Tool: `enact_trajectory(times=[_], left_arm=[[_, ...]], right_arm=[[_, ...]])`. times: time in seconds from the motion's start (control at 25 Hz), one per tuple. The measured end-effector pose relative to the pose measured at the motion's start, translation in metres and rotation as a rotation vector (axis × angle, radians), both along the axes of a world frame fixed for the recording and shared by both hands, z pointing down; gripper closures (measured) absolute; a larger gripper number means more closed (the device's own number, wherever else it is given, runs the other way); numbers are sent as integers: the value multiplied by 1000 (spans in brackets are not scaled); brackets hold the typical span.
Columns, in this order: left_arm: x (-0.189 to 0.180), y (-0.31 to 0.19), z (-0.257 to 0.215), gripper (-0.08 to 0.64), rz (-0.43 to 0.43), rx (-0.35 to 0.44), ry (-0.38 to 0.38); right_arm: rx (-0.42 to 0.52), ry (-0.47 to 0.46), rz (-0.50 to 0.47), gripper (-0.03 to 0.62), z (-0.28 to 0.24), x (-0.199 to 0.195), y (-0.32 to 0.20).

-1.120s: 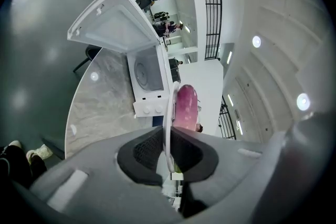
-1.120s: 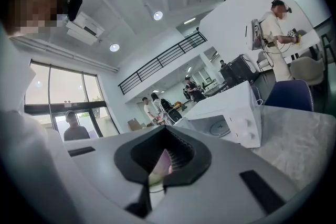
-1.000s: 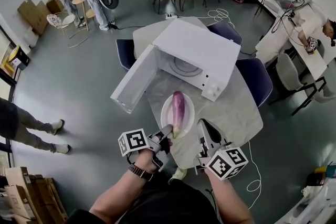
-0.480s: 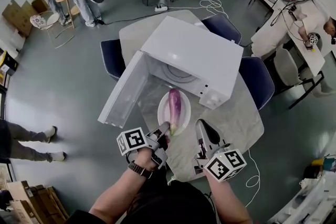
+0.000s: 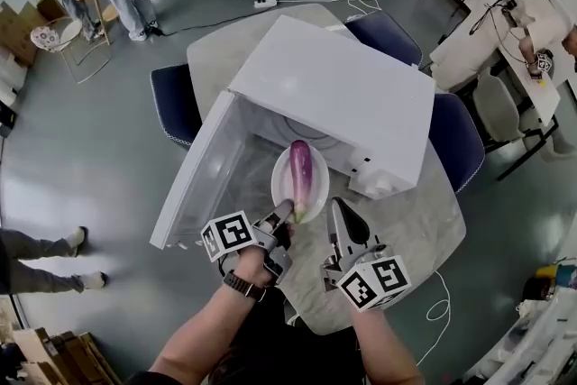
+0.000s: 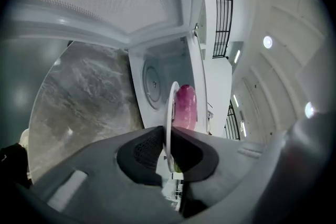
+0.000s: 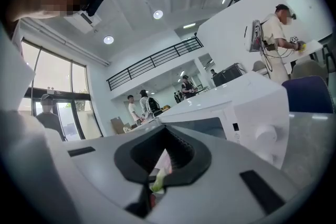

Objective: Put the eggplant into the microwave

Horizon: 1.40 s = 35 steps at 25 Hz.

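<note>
The plate (image 5: pixel 281 186) with the eggplant (image 5: pixel 301 177) has come nearer the microwave (image 5: pixel 343 99) than a second ago, and its far rim now reaches the mouth of the oven. The right gripper (image 5: pixel 340 212) has followed alongside.

There is one eggplant, one white plate, one white microwave and two grippers. Three dark blue chairs stand round the table (image 5: pixel 410 225): one behind the microwave's left corner (image 5: pixel 171 99), one behind it (image 5: pixel 383 33) and one to its right (image 5: pixel 460 140).

The eggplant is purple and lies lengthwise on the plate, its stem end toward the person. The left gripper (image 5: pixel 281 217) is clamped on the plate's near rim; in the left gripper view the rim (image 6: pixel 169 128) runs edge-on between the jaws. The right gripper's jaws are together with nothing held, just to the right of the plate in front of the microwave.

The marks on the microwave's control panel (image 7: pixel 237 127) beside a round knob (image 7: pixel 265 135) are too small to read. The cubes on the grippers carry only black-and-white square patterns.

The door (image 5: pixel 194 185) is swung wide to the left of the opening. The cavity, with its round turntable (image 6: pixel 152 80), is wider than the plate.
</note>
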<state>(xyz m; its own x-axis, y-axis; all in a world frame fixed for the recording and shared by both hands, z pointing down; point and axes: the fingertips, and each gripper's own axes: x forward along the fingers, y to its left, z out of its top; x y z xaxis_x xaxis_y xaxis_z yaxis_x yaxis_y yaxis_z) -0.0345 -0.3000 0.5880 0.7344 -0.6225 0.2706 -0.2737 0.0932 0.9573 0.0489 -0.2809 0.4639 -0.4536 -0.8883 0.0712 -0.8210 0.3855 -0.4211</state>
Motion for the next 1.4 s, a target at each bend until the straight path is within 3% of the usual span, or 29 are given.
enact_trajectory(times=[0.76,1.4], left_arm=[[20,-93,80,537,-31,-34,42],[29,-131,95,537,-55,-54,17]], right_arm=[[10,24,10,591,71,-16,-64],[-2,30,20,591,80,-12,-78]])
